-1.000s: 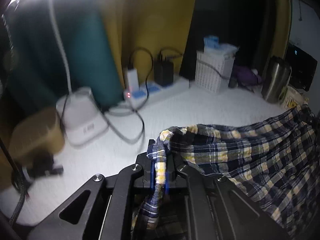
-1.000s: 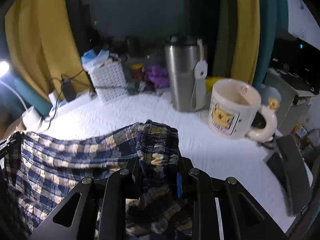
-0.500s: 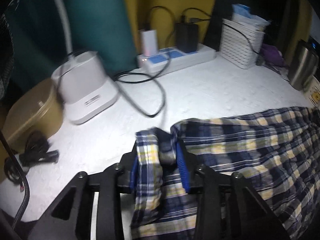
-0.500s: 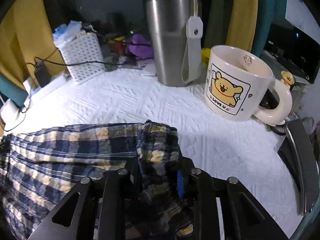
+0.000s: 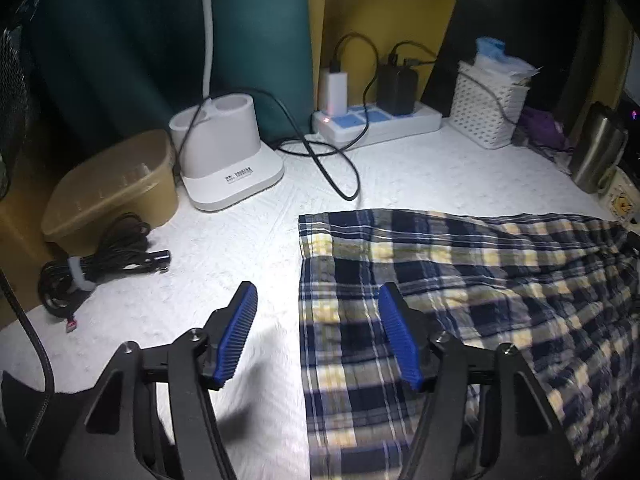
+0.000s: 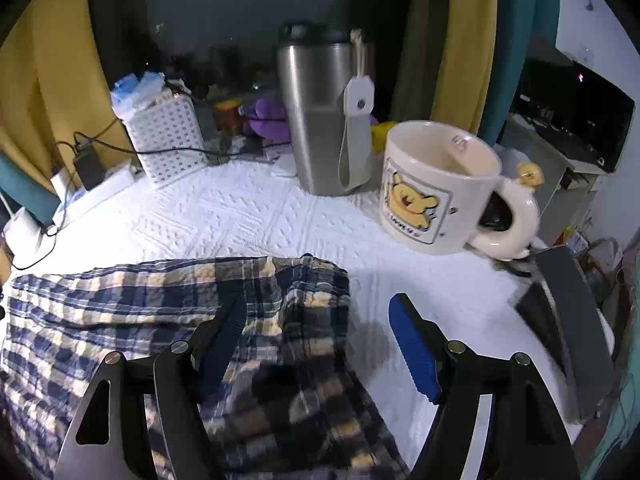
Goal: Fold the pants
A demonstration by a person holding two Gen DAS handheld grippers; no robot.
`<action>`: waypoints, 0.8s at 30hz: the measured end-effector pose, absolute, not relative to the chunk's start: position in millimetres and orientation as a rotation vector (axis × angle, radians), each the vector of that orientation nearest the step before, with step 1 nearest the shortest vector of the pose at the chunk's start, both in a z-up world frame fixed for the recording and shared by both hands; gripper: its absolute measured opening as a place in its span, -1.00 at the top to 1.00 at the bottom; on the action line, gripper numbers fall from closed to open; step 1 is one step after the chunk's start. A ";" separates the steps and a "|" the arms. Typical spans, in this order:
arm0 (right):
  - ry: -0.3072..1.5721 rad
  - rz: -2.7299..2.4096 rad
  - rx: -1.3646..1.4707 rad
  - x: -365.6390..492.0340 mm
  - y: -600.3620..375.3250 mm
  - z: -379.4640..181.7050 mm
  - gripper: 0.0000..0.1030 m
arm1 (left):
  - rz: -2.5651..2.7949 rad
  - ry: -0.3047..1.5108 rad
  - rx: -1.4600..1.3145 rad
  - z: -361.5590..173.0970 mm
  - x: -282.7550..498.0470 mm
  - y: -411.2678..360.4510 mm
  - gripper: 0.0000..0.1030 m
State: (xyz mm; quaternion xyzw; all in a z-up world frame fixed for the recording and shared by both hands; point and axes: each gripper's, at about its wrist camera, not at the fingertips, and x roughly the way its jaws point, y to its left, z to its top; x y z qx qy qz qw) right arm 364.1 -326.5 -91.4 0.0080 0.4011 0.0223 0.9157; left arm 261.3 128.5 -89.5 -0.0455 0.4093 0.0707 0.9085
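White textured tabletop [image 5: 420, 176] ahead; my left gripper [image 5: 318, 334] and right gripper [image 6: 316, 338], just opened, straddle the limp navy-and-yellow plaid cotton pants [image 5: 460, 280] lying released beneath them, which I'd pinch at an edge.

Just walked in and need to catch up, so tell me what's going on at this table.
A person is folding plaid pants on a white table with a handheld gripper in each hand. Both sets of jaws have just been opening and now stand open, so the fabric is let go and lies on the table. The left gripper straddles the pants' left edge; the right gripper sits over their bunched right corner, near a mug and a steel tumbler.
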 end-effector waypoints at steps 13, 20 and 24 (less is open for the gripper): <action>0.797 0.049 -0.006 278.2 -350.5 -78.8 -0.46 | 0.075 0.900 -0.112 -99.3 195.6 108.7 -0.30; 0.809 0.026 -0.067 247.7 -357.9 -100.6 -0.46 | 0.059 0.951 -0.146 -121.0 178.4 106.8 -0.30; 0.833 0.027 -0.106 249.5 -354.4 -111.4 -0.46 | 0.075 0.923 -0.109 -123.0 174.1 102.9 -0.07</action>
